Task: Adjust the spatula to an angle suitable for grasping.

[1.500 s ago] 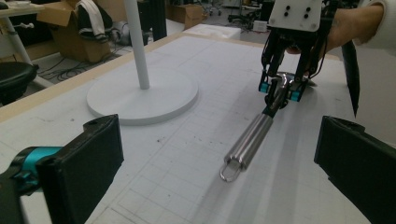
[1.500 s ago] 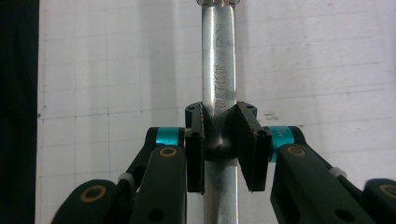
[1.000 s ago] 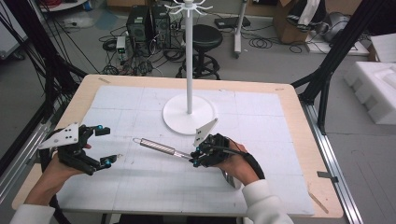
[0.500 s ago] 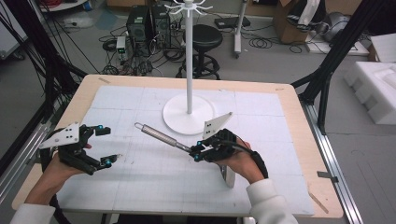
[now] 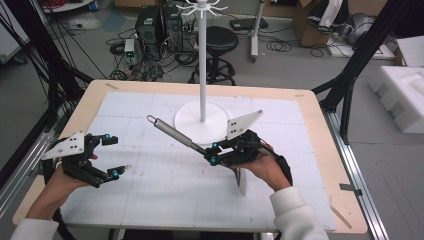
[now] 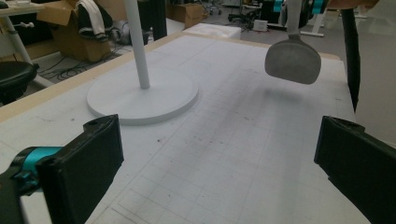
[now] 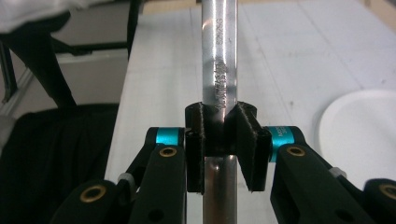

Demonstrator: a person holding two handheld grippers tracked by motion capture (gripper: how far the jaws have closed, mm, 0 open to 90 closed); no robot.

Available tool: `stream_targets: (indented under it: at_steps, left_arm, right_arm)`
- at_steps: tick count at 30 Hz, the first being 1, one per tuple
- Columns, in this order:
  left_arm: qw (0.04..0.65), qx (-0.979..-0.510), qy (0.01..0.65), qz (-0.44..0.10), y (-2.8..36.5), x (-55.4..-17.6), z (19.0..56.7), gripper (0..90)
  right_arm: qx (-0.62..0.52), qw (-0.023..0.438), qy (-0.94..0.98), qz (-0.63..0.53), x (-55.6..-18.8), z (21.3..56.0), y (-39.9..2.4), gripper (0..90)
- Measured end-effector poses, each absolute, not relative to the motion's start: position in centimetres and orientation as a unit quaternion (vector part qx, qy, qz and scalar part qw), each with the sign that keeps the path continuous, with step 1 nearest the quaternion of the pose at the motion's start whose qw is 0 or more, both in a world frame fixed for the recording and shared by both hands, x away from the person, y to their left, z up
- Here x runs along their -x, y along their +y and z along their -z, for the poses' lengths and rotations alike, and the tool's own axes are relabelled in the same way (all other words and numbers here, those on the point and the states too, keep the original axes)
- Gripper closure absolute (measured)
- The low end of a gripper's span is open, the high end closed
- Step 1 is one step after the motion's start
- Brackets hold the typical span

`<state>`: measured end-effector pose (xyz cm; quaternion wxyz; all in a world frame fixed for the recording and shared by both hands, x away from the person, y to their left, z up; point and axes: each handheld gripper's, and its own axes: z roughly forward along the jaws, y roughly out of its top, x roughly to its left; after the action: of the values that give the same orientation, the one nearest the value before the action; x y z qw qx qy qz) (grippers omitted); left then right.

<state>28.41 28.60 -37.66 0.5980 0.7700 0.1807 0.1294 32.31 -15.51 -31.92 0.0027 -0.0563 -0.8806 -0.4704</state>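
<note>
Steel handle first: your right gripper has its jaws clamped tight on the shaft of a metal spatula, and in the right gripper view the pads pinch that shiny shaft from both sides. The tool hangs above the tabletop, right of its middle and nearer the front edge than the back. Its long axis runs on a slant: the handle end with the hanging loop points up and away toward the back left corner, while the blade drops toward the front edge under your right hand.

Your left gripper sits near the front left corner with its jaws spread wide and nothing between them; in its own view the spatula's flat blade floats above the mat, apart from the surface.

Most of the blade is hidden by your hand in the high view, and stamped lettering on the shaft is too blurred to read.

Farther back, a white stand rises from a round base near the middle of the back edge. A gridded white mat covers the wooden tabletop. Beyond it lie a black stool, cables and cardboard boxes on a grey floor.
</note>
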Motion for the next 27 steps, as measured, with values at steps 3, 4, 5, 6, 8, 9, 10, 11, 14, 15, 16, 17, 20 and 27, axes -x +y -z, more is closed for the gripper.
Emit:
stream_targets:
  at_steps: [3,4,5,6,8,9,10,11,14,15,16,17,20,27]
  left_arm:
    - [0.598,-0.770,0.181,-0.129,28.6,-28.4,37.7,1.7]
    - [0.598,-0.770,0.181,-0.128,28.6,-28.4,37.7,1.7]
    - [0.598,-0.770,0.181,-0.128,28.6,-28.4,37.7,1.7]
    - [0.598,-0.770,0.181,-0.129,28.6,-28.4,37.7,1.7]
    - [0.598,-0.770,0.182,-0.129,28.7,-28.4,37.7,1.7]
    - [0.598,-0.770,0.182,-0.129,28.7,-28.4,37.7,1.7]
    - [0.598,-0.770,0.181,-0.128,28.7,-28.4,37.6,1.7]
    - [0.599,-0.770,0.180,-0.128,28.7,-28.4,37.6,1.7]
    - [0.598,-0.770,0.181,-0.128,28.6,-28.4,37.7,1.7]
    - [0.598,-0.770,0.181,-0.128,28.6,-28.4,37.7,1.7]
    - [0.598,-0.770,0.180,-0.128,28.7,-28.4,37.7,1.7]
    - [0.599,-0.770,0.180,-0.128,28.7,-28.4,37.6,1.7]
    - [0.599,-0.770,0.180,-0.129,28.7,-28.4,37.6,1.7]
    - [0.599,-0.771,0.177,-0.124,28.6,-28.3,37.6,1.7]
  right_arm:
    - [0.050,0.005,-0.868,0.494,-32.4,31.2,-15.9,75.0]
    - [0.040,-0.001,-0.861,0.506,-32.4,30.7,-16.1,75.0]
    - [0.040,-0.001,-0.861,0.506,-32.4,30.7,-16.1,75.0]
    - [0.037,-0.005,-0.856,0.516,-32.6,30.3,-16.2,74.9]
    - [0.037,-0.009,-0.855,0.517,-32.6,29.9,-16.3,74.9]
    - [0.037,-0.009,-0.855,0.517,-32.6,29.9,-16.3,74.9]
    - [0.034,-0.010,-0.854,0.520,-32.6,29.8,-16.3,74.9]
    - [0.034,-0.010,-0.853,0.521,-32.7,29.6,-16.3,74.9]
    - [0.026,-0.012,-0.846,0.532,-32.8,28.7,-16.3,74.9]
    - [0.026,-0.012,-0.846,0.532,-32.8,28.7,-16.3,74.9]
    - [0.021,-0.014,-0.843,0.537,-32.9,28.4,-16.3,74.9]
    - [0.022,-0.014,-0.840,0.542,-32.9,28.1,-16.3,74.9]
    - [0.009,-0.018,-0.834,0.551,-33.0,27.5,-16.4,74.9]
    - [0.003,-0.021,-0.832,0.554,-33.1,26.4,-16.6,74.9]
